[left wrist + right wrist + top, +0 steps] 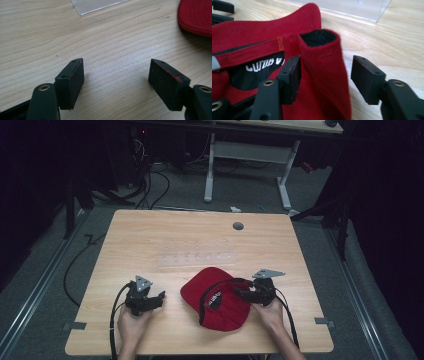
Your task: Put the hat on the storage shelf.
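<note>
High view showed a wooden bench [150,240] with broad bare surface toward twelve o'clock, where a faint clear plastic sheet [197,259] lay flat near the middle and a small round grommet hole [238,226] sat beyond it. A red cap [220,300] lay upside down near the six o'clock edge, right of centre, its brim reaching toward ten o'clock and its long axis running from there to about four o'clock; dark lining with white lettering showed inside.

The left gripper [159,296] rested low on the bench at about nine o'clock of the cap, apart from it, with bare wood between them and more open bench out to the left edge. In the left gripper view its jaws stood wide apart over bare wood, the cap's red edge [197,17] at upper right.

The right gripper [239,293] sat at the cap's three o'clock side. In the right gripper view its jaws stood apart, straddling an upright fold of the cap's red band [322,65]; the left jaw touched the fabric, the right jaw stood clear of it.
</note>
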`<state>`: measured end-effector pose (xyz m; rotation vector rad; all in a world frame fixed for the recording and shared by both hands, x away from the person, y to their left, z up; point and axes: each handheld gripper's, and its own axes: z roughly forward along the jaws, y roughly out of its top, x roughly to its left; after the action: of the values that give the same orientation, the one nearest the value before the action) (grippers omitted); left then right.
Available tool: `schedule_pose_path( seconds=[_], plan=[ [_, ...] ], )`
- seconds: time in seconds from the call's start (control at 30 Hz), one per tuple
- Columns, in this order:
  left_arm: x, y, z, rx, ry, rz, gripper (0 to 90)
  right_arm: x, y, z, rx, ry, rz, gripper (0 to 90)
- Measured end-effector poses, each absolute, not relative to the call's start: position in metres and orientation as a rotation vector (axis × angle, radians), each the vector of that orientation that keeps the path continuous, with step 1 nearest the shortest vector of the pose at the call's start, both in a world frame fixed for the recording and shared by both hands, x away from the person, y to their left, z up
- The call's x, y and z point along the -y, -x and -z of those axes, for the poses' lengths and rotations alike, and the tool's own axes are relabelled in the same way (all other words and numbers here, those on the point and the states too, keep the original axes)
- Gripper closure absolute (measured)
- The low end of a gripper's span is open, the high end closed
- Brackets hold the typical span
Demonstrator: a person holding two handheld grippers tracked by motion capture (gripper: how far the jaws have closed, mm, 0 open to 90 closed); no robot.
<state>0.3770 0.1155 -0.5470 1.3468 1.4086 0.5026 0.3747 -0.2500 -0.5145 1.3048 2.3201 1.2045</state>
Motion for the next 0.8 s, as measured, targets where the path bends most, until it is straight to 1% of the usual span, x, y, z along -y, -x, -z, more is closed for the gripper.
schedule_pose_path(
  seconds=[0.2, 0.3, 0.4, 0.57, 0.67, 0.8],
  plan=[
    [-0.115, -0.377, 0.547, -1.408, -1.348, -0.502, 28.7, 0.245, -0.379, 0.519, -2.332, -1.33, -1.232, 55.6],
    [-0.115, -0.377, 0.547, -1.407, -1.35, -0.502, 28.6, 0.244, -0.38, 0.52, -2.354, -1.313, -1.242, 64.0],
    [-0.115, -0.377, 0.547, -1.407, -1.348, -0.502, 28.6, 0.244, -0.381, 0.518, -2.369, -1.318, -1.221, 69.3],
    [-0.115, -0.377, 0.547, -1.407, -1.348, -0.5, 28.2, 0.244, -0.379, 0.513, -2.395, -1.3, -1.219, 80.9],
    [-0.115, -0.377, 0.547, -1.408, -1.347, -0.5, 28.2, 0.246, -0.378, 0.509, -2.411, -1.288, -1.275, 83.3],
    [-0.115, -0.376, 0.547, -1.4, -1.357, -0.493, 27.8, 0.248, -0.374, 0.501, -2.42, -1.275, -1.346, 84.3]
  ],
)
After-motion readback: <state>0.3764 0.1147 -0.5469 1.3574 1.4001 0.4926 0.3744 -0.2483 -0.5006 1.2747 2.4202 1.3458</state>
